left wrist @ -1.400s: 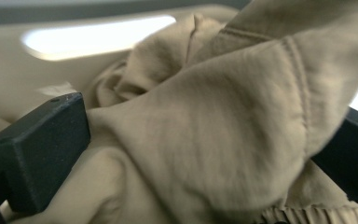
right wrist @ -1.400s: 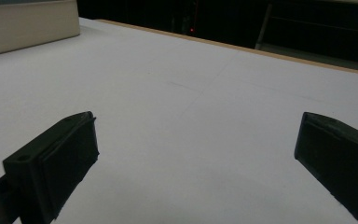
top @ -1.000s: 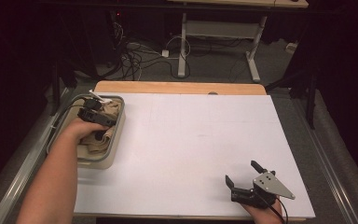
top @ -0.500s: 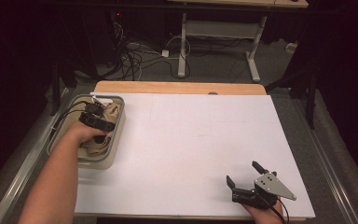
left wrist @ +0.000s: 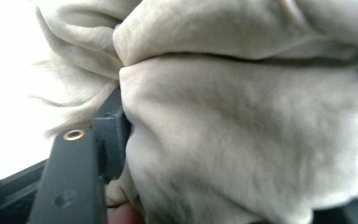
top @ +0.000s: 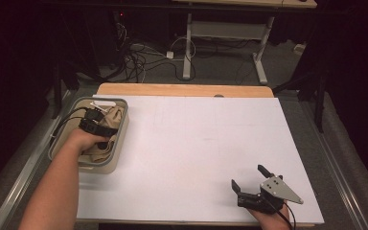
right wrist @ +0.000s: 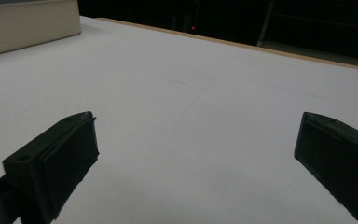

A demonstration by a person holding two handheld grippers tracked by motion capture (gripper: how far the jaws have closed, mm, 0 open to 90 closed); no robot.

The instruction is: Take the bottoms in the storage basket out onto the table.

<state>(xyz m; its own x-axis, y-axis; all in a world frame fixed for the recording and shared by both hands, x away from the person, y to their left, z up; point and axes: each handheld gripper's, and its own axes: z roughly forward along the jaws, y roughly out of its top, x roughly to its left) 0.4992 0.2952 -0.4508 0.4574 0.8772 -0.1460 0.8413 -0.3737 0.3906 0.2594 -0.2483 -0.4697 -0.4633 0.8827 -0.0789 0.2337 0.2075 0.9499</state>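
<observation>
Cloth (left wrist: 242, 140) over left tongs (blurred)

I see the white tabletop (top: 196, 143) lying bare and open between my grippers. At its left edge, the bin (top: 117, 125) walls and bunched cloth (left wrist: 242, 130) crowd my left gripper (top: 96, 125).

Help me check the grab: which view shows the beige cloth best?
The left gripper view: the cloth is seen close up, its folds bunched against one black jaw. The high view shows it small, inside the bin under the left gripper. The right gripper view catches the bin's side, not the cloth.
</observation>
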